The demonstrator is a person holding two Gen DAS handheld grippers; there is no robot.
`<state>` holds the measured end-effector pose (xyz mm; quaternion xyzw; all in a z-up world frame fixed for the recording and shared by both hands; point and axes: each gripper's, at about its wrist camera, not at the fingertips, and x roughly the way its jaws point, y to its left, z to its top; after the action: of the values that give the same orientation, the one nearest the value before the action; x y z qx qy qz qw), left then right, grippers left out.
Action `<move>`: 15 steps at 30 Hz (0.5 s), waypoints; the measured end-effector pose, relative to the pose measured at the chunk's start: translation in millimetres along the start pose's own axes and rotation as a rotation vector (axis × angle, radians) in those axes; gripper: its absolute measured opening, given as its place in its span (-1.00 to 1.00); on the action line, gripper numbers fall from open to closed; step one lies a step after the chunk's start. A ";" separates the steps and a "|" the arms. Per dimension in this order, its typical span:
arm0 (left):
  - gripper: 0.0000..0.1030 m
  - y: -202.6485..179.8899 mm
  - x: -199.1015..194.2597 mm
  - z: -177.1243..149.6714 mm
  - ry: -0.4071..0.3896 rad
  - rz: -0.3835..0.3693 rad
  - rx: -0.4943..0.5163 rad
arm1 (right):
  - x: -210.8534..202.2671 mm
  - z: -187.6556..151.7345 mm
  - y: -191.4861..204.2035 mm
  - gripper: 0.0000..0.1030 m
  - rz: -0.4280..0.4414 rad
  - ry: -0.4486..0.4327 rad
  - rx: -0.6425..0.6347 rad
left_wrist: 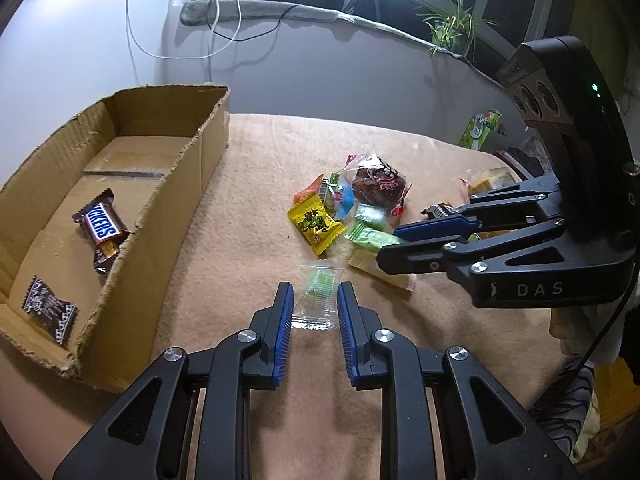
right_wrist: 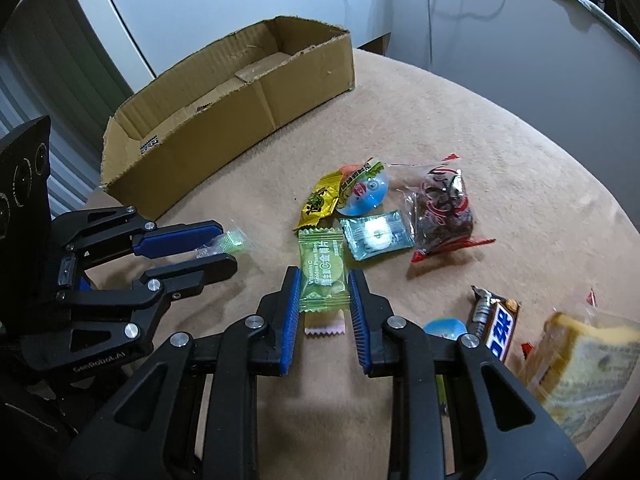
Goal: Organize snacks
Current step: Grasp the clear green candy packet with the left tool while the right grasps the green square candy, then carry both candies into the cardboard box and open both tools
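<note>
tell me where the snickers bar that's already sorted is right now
In the left wrist view the Snickers bar lies inside the cardboard box at the left, near its right-hand wall, just beyond a dark patterned wrapper.

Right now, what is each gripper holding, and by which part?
Left gripper: clear packet with a green candy, by its side edges. Right gripper: green Vitamin C plum-slice packet, jaws shut on its two side edges.

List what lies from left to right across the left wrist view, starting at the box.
cardboard box → Snickers bar inside it → yellow packet → clear packet with green candy between the left claw pads → dark cake in clear wrap → right claw
</note>
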<state>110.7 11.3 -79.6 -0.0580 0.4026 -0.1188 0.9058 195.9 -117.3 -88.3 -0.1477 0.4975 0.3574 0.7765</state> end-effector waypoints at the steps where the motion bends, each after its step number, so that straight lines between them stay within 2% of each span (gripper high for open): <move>1: -0.59 -0.3 -2.1 -0.2 -0.004 -0.001 -0.002 | -2.0 -1.1 0.7 -0.51 0.002 -0.002 0.001; 15: -0.59 -2.3 -36.6 5.7 -0.079 -0.001 -0.003 | -42.0 5.2 20.7 -0.51 -0.017 -0.080 -0.007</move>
<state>90.8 18.8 -49.2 -0.0643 0.3665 -0.1163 0.9209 174.4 -116.9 -46.5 -0.1403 0.4637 0.3580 0.7982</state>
